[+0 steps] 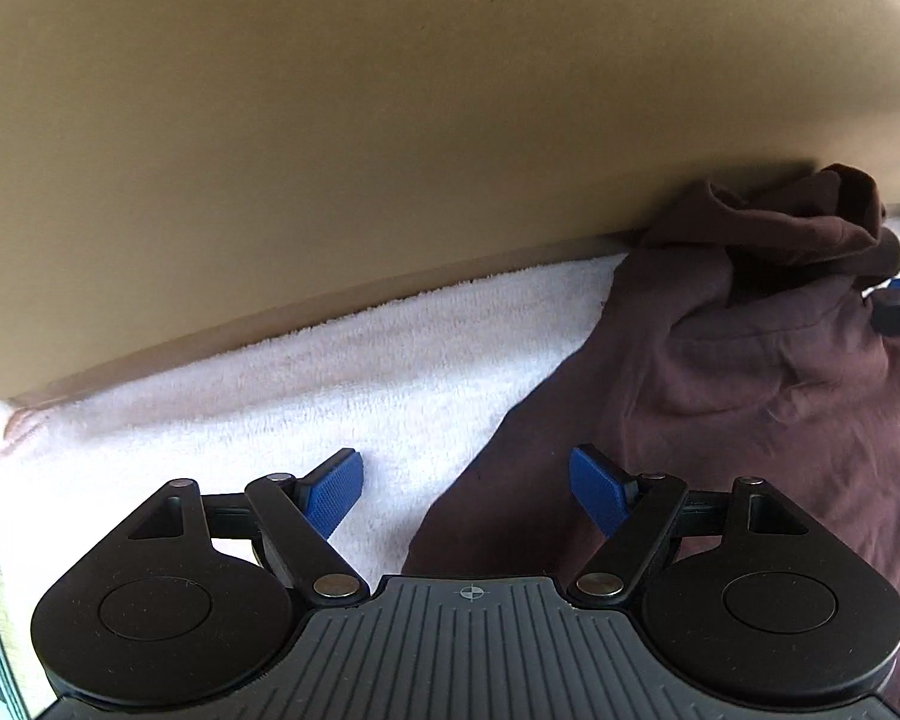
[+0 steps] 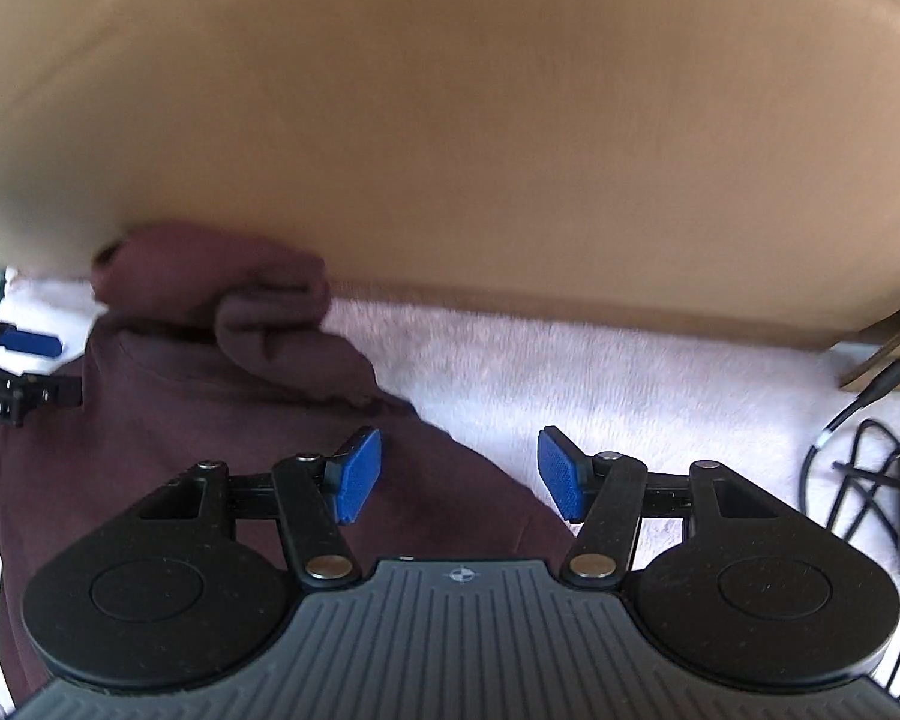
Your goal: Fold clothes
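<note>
Visibility is limited in both wrist views. The maroon garment [image 1: 750, 360] runs out of the left wrist view at the right and bottom, and in the right wrist view [image 2: 180, 420] it is cut off at the left and partly covered by the gripper body, so its full outline and type cannot be made out. The right wrist view is blurred. The tan upholstered back [image 1: 390, 120] fills the upper half of each view, and its top is out of frame.

The garment lies crumpled on a white fleecy blanket [image 1: 270, 390]. Its bunched, rolled end sits against the rear edge of the blanket, touching the foot of the tan back. From there the cloth spreads towards the front edge. A long axis cannot be stated firmly; the visible portion runs roughly rear to front.

Left gripper [image 1: 467, 495]: jaws spread wide, nothing between the blue pads; one pad is over the blanket, the other over the garment's side edge. Whether the tips touch the cloth cannot be told.

Right gripper [image 2: 459, 474]: jaws parted, nothing gripped; it straddles the garment's opposite side edge. Each gripper appears at the margin of the other's view.

At the blanket's right edge lie black cables [image 2: 858, 450] with a black adapter.
</note>
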Available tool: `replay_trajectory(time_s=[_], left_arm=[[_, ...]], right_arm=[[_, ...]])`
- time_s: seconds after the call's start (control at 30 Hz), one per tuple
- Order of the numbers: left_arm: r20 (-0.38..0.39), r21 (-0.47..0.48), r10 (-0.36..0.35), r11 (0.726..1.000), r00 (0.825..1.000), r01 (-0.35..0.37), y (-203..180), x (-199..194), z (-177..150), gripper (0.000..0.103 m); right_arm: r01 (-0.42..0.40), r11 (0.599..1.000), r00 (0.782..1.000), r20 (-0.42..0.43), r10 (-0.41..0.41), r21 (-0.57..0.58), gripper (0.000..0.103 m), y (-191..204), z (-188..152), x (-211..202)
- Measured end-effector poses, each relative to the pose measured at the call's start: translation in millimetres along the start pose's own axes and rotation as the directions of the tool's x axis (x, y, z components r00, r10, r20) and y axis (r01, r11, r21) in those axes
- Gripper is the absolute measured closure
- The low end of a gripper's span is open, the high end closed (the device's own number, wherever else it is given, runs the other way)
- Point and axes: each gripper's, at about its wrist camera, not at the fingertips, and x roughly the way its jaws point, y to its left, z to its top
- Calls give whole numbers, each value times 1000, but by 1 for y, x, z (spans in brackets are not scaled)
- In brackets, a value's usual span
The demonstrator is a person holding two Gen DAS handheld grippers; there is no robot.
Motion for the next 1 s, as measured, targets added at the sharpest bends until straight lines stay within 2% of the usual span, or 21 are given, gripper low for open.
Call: replay_trajectory(time_s=[0.03, 0.07, 0.1, 0.13, 0.2, 0.27, 0.3, 0.37, 0.4, 0.43, 0.5, 0.53, 0.57, 0.6, 0.73, 1.0], left_arm=[[3, 1, 2, 1000, 1000, -2, -1, 0, 0, 17], [4, 2, 6, 1000, 1000, -6, -2, 1, 0, 17], [6, 5, 7, 1000, 1000, -7, -3, 1, 0, 18], [8, 10, 11, 1000, 1000, -11, -5, 1, 0, 18], [12, 18, 17, 1000, 1000, -17, -6, 0, -2, 18], [12, 18, 16, 1000, 1000, -16, -5, 1, -4, 18], [12, 16, 12, 1000, 1000, -13, -4, 1, -5, 17], [6, 5, 7, 1000, 1000, -7, -3, 2, -4, 16], [4, 4, 6, 1000, 1000, -6, -2, 1, -4, 16], [4, 9, 9, 1000, 1000, -9, -2, 0, -4, 16], [4, 21, 13, 1000, 1000, -13, -2, -3, -5, 16], [7, 26, 14, 1000, 1000, -15, -2, -5, -5, 16], [10, 30, 15, 999, 1000, -15, -2, -7, -5, 16], [15, 34, 9, 999, 1000, -9, -3, -10, -5, 16], [25, 47, -18, 999, 1000, 17, -7, -13, 1, 16], [4, 142, -15, 990, 1000, 15, -33, 2, 8, 16]], right_arm=[[1, 1000, 1000, -4, -1, -15, 42, 0, -1, 0], [4, 999, 1000, -8, -5, -35, 48, 0, -2, -1], [7, 998, 1000, -12, -8, -55, 77, 1, -3, -2], [6, 997, 1000, -24, -8, -73, 98, 1, -3, -4], [31, 992, 999, 41, -26, -122, 98, 6, -6, -22], [56, 984, 992, 121, -36, -168, 98, 10, -14, -42], [55, 985, 992, 121, -35, -166, 97, 9, -19, -46], [46, 983, 999, 14, -44, -176, 95, 5, -25, -35], [62, 978, 997, -27, -69, -200, 91, 5, -28, -27], [77, 970, 995, -51, -91, -230, 79, 6, -32, -21], [94, 963, 992, -59, -113, -254, 69, 9, -35, -19], [96, 963, 992, -51, -112, -252, 53, 10, -33, -23], [97, 964, 993, -38, -110, -248, 45, 11, -30, -28], [102, 964, 994, -12, -109, -246, 42, 12, -27, -35], [63, 967, 995, 90, -42, -247, 42, 19, -11, -55], [-18, 950, 999, 32, 29, -313, 42, 51, 3, -14]])
